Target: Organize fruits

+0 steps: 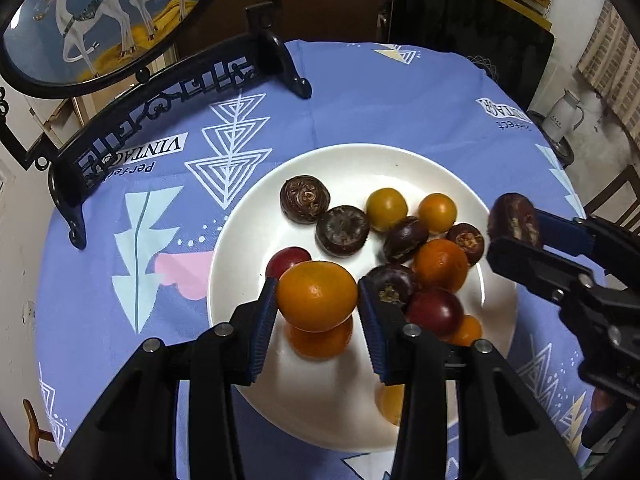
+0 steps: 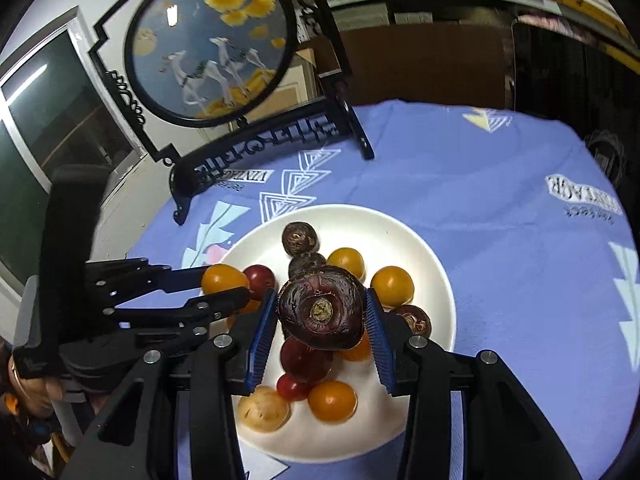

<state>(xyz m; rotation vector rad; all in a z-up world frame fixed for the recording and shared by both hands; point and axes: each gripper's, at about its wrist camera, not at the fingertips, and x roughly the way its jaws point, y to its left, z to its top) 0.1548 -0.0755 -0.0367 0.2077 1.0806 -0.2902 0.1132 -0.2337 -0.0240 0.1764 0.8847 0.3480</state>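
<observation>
Left tongs (image 1: 317, 304) pinch a glossy orange fruit (image 1: 317, 296); right tongs (image 2: 321, 316) pinch a dark, ringed water chestnut (image 2: 321, 313).

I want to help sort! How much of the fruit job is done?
Nothing looks sorted yet. In hand: the left gripper holds an orange fruit, and the right gripper holds a dark brown chestnut-like fruit. Left: the mixed pile on the white plate.

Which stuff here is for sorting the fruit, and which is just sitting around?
For the job:
- orange fruit in the left gripper
- dark brown fruit in the right gripper
- white plate of fruit

Just lying about:
- round deer picture on its black stand
- blue tablecloth
- white jug
</observation>
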